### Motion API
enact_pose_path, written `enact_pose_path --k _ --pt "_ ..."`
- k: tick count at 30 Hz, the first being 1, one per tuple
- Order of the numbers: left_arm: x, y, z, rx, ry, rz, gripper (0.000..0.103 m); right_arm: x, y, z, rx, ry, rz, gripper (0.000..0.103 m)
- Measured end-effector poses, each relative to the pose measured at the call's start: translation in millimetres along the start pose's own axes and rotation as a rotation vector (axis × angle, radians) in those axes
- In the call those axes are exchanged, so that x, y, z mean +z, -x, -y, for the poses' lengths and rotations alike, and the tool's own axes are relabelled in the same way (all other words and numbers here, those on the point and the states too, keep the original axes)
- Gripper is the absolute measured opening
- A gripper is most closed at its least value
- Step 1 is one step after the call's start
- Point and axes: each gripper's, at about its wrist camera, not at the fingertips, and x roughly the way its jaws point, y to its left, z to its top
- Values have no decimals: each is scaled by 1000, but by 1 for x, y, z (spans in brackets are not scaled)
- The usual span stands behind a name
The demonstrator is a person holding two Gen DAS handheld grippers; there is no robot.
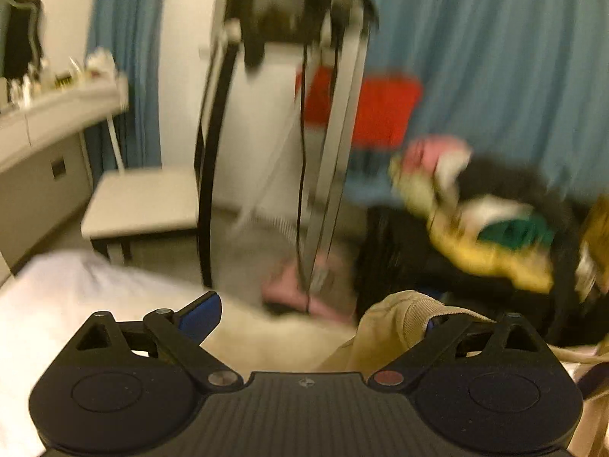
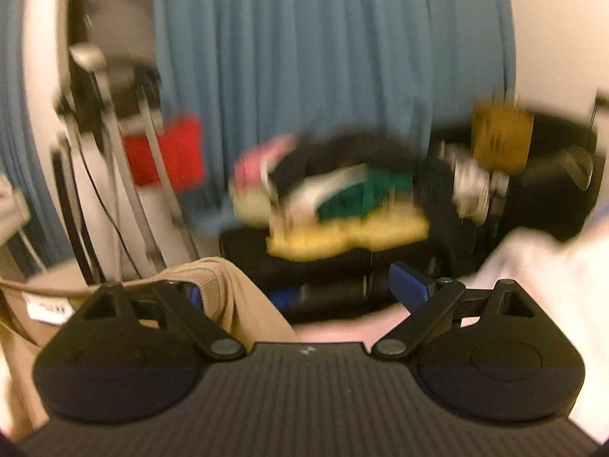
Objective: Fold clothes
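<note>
Blue curtains fill the background; a heap of mixed clothes sits mid-frame on something dark, a white bedsheet lower left. Both views are blurred. The left gripper and right gripper stand spread wide — tan corduroy garment drapes over one finger of each, unclamped.

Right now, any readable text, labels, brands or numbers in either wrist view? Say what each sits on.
No text can be read in either view.
White sewn-in label on the tan corduroy garment: dark print, too blurred to read.
Small round emblem on the left gripper's black ribbed body: a mark, no letters legible.
Same emblem on the right gripper's body: illegible.
Red panel by the blue curtain: no lettering visible.
</note>
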Motion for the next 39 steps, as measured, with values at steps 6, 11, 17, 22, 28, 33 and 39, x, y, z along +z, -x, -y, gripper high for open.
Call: enact_pose_path --k 6,11,17,22,28,33,39 --pt "-14 -70 2 -17 -159 -244 97 -32 -73 -23 48 121 -291 93" --pt "-22 -49 18 -98 -302 -318 100 -46 -71 -40 127 221 -386 93" --pt "-38 35 -2 -188 -264 -158 102 -59 16 -38 158 144 -215 93" --pt "-75 119 -51 -250 -143 -27 102 -69 89 -37 184 80 -73 93" --pt "-145 230 -112 -261 -49 61 101 -84 179 -34 213 1 82 93" --pt "-187 315 -158 -269 65 17 100 -107 280 -25 235 -79 96 93" --pt "-203 368 -211 -274 298 -149 93 -135 389 -12 267 -184 103 93"
